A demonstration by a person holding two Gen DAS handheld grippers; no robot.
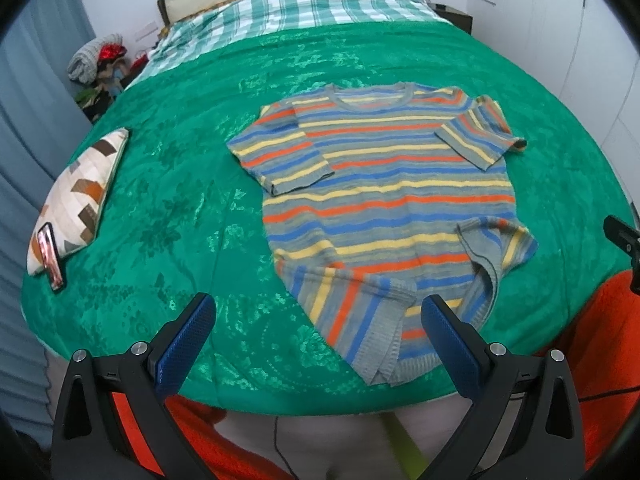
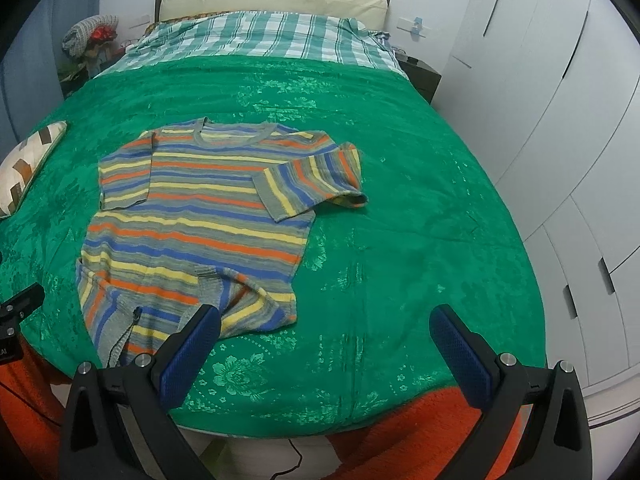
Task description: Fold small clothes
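Observation:
A small striped sweater [image 1: 384,184] [image 2: 200,216], grey with orange, yellow and blue bands, lies face up on the green bedspread [image 1: 180,220] [image 2: 420,220], collar toward the headboard. Both sleeves are folded in over the chest. The two hem corners are turned up onto the body. My left gripper [image 1: 316,312] hovers open above the near hem, nothing between its blue pads. My right gripper [image 2: 326,322] is open too, just right of the hem's near right corner, holding nothing.
A patterned cushion [image 1: 80,196] [image 2: 28,160] with a phone [image 1: 51,256] propped against it lies at the bed's left edge. A checked blanket [image 2: 260,36] covers the head end. White wardrobe doors [image 2: 560,120] stand on the right. An orange blanket [image 2: 400,432] hangs at the foot.

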